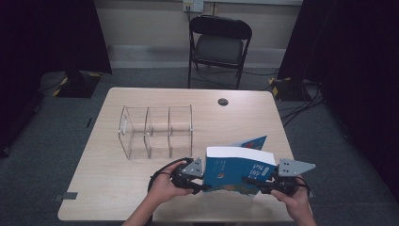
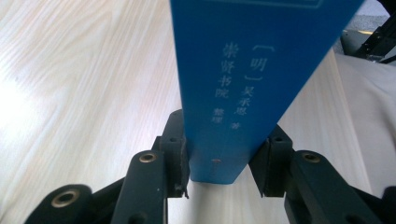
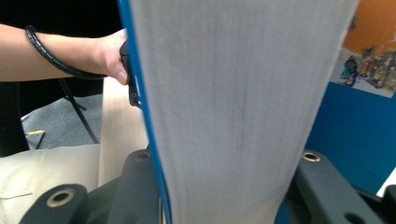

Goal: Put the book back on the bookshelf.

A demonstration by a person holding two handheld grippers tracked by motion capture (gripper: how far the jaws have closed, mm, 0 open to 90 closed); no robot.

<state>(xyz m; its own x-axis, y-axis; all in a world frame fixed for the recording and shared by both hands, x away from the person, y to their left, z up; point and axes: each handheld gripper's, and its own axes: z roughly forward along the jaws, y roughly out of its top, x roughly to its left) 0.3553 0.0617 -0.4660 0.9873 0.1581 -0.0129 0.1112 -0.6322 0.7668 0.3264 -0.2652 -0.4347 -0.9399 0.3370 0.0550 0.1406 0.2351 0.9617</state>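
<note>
A recording studio or lab room: my pale wood surface [image 1: 117, 179] stands on grey carpet, black curtains [image 1: 56, 33] on both sides, a folding chair [image 1: 219, 44] by the wall, cables [image 1: 301, 106] trailing across the floor.

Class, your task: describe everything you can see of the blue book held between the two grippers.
The blue book is a thick paperback with a blue cover and a white page block. Pale printed characters run along its spine. It is held above the near edge of the wooden table, page edges facing up. One cover flares open behind it. The left gripper clamps the spine end; the right gripper clamps the page-edge side. Nothing else touches it. The clear acrylic organizer stands apart behind.
</note>
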